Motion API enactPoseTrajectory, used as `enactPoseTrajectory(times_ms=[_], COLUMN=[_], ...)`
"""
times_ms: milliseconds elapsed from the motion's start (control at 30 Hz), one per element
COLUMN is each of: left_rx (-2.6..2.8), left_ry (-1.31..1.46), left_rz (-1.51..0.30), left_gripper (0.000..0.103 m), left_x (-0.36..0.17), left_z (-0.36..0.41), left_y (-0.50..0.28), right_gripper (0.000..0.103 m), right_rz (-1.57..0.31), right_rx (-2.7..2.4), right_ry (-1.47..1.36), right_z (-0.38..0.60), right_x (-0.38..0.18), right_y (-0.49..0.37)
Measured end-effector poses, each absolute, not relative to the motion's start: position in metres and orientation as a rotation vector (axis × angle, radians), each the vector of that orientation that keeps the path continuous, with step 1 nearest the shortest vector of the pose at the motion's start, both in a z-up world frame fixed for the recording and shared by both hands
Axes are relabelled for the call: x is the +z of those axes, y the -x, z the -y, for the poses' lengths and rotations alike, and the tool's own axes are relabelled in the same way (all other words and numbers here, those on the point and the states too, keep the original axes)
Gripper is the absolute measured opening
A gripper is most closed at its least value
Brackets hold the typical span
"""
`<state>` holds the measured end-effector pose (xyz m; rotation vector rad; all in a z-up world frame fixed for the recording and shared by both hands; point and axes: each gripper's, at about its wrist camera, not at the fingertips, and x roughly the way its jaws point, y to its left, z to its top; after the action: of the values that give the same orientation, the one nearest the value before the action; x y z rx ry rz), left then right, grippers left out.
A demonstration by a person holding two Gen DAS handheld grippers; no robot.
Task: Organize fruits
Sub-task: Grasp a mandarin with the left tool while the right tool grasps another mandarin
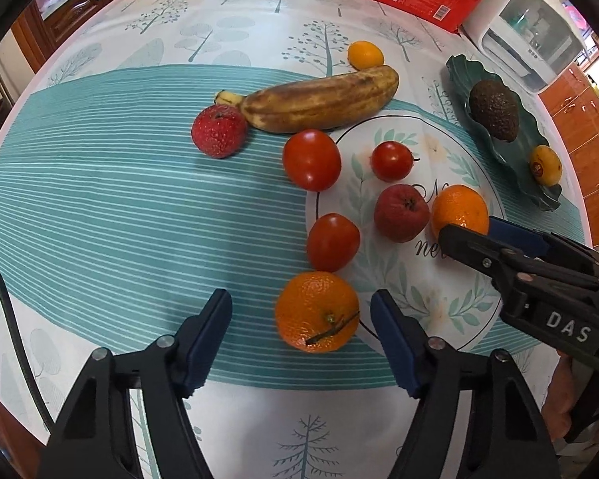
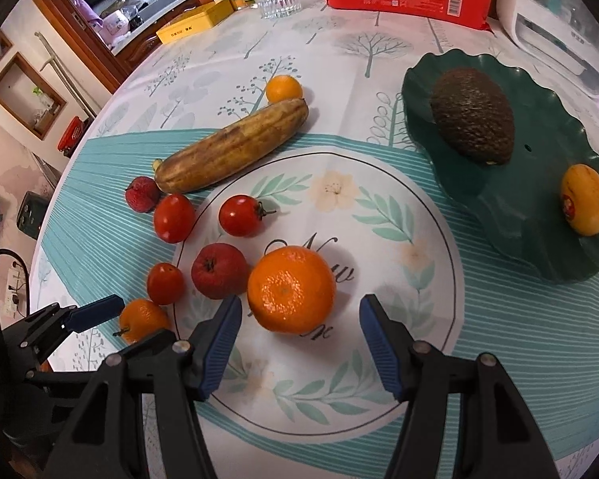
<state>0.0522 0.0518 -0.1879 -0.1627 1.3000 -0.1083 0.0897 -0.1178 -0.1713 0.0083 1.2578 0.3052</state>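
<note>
Left tongs (image 1: pixel 301 319) parted around a stemmed orange (image 1: pixel 316 311), pads not yet pressing; right tongs (image 2: pixel 299 321) likewise agape astride a larger orange (image 2: pixel 291 289) on the table's (image 2: pixel 219 64) printed circle. Early going, by the look: only an avocado (image 2: pixel 473 115) and a small yellow fruit (image 2: pixel 586 199) in the green dish (image 2: pixel 515 215). Crowding the oranges: tomatoes (image 2: pixel 174 217), a red apple (image 2: pixel 219 270), a lychee (image 2: pixel 142 194), a banana (image 2: pixel 231 147).

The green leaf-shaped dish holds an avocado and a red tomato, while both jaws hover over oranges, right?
Not quite. The green leaf-shaped dish holds the avocado and a small yellow-orange fruit with a sticker, not a red tomato; the right wrist view shows it clearly. The rest stands.
</note>
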Motion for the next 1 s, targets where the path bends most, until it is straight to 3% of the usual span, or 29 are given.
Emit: enactPoseTrajectory(times_ms=[233, 567, 1000], left_rx=[-0.115, -0.165, -0.172], left_ry=[0.154, 0.154, 0.123], left_rz=[-1.297, -1.302, -1.305], left_gripper=[0.060, 0.039, 0.038], left_x=[-0.190, -0.187, -0.184], left_z=[-0.054, -0.048, -0.038], left_y=[-0.054, -0.052, -0.047], right_gripper=[0.046, 0.045, 0.045], right_rz=[-1.274, -1.263, -1.274], right_rx=[0.321, 0.315, 0.320], right_ry=[0.004, 0.014, 0.013], right_z=[0.112, 0.111, 0.113], right_x=[-0.177, -0.177, -0.174], right_y=[-0.091, -0.091, -0.082])
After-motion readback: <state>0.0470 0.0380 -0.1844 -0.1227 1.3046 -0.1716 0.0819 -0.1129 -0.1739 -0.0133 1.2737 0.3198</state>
